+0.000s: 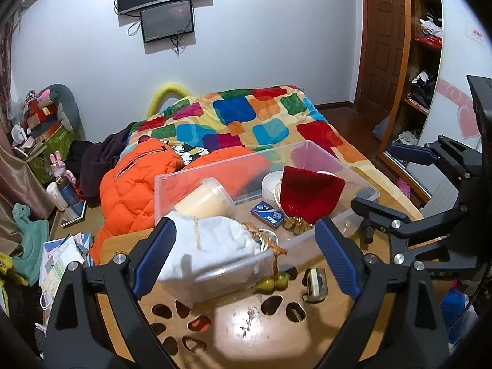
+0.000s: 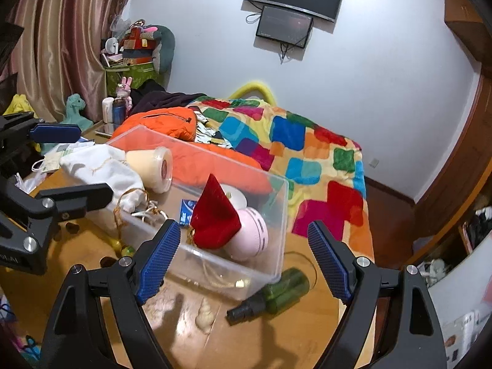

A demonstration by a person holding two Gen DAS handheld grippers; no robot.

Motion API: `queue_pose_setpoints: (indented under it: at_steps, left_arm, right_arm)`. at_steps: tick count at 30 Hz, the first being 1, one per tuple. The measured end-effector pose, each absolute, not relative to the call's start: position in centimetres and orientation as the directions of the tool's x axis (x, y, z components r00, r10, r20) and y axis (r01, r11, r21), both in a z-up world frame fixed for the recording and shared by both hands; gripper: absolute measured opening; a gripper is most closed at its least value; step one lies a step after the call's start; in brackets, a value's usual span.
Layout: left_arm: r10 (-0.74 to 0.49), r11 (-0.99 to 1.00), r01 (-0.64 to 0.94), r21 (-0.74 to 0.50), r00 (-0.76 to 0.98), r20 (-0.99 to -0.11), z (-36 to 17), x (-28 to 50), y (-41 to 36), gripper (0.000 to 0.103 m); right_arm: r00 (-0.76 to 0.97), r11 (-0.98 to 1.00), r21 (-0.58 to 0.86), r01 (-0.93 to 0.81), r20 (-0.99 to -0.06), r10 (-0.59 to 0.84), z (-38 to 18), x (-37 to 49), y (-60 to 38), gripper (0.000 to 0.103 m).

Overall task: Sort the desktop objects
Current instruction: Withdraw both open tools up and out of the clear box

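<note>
Both my claws stand wide and empty over the clear plastic bin (image 2: pixel 276 215) — left claw (image 1: pixel 246 255), right claw (image 2: pixel 243 261). White pouch (image 1: pixel 212 243) drapes over the bin's near rim; green spray bottle (image 2: pixel 276 292) lies on the counter (image 2: pixel 276 338) just outside it — best gripped across its body.

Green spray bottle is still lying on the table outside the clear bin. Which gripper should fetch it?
Right. The green spray bottle lies just ahead of the open right gripper, beside the clear bin. The left gripper faces the white pouch instead.
</note>
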State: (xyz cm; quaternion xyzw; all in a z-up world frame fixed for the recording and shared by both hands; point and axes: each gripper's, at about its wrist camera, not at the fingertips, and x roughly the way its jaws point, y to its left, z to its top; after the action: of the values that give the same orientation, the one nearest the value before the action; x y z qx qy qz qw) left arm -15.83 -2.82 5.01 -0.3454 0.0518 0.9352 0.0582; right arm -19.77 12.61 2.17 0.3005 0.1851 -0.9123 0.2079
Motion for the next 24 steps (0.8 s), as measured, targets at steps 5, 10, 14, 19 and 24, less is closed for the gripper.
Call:
queue_pose_setpoints:
  at_steps: [5,10,14,19,24]
  left_arm:
    - [0.064,-0.988,-0.141,0.064,-0.75,-0.658,4.3,-14.8,-2.5,0.094]
    - [0.065,-0.989,-0.14,0.056,-0.733,-0.677,3.2,-13.8,-2.3,0.094]
    - [0.073,-0.99,-0.138,0.037,-0.716,-0.694,2.2,-13.2,-2.3,0.094]
    - [0.094,-0.988,-0.153,0.017,-0.69,-0.717,0.6,-12.8,-1.8,0.094]
    - [0.131,-0.983,-0.183,-0.013,-0.653,-0.746,-1.1,-13.1,-0.6,0.094]
  right_arm:
    - [-0.732,-0.86,-0.198,0.471,-0.631,-0.256,1.9,-18.8,14.1,0.083]
    - [-0.725,-0.874,-0.183,0.451,-0.646,-0.239,1.3,-18.2,15.7,0.083]
    - [-0.713,-0.884,-0.171,0.434,-0.666,-0.221,0.3,-18.0,16.9,0.083]
    - [-0.686,-0.893,-0.153,0.424,-0.697,-0.206,-1.4,-18.1,18.2,0.083]
    - [-0.643,-0.9,-0.107,0.422,-0.735,-0.214,-3.2,-18.7,19.6,0.083]
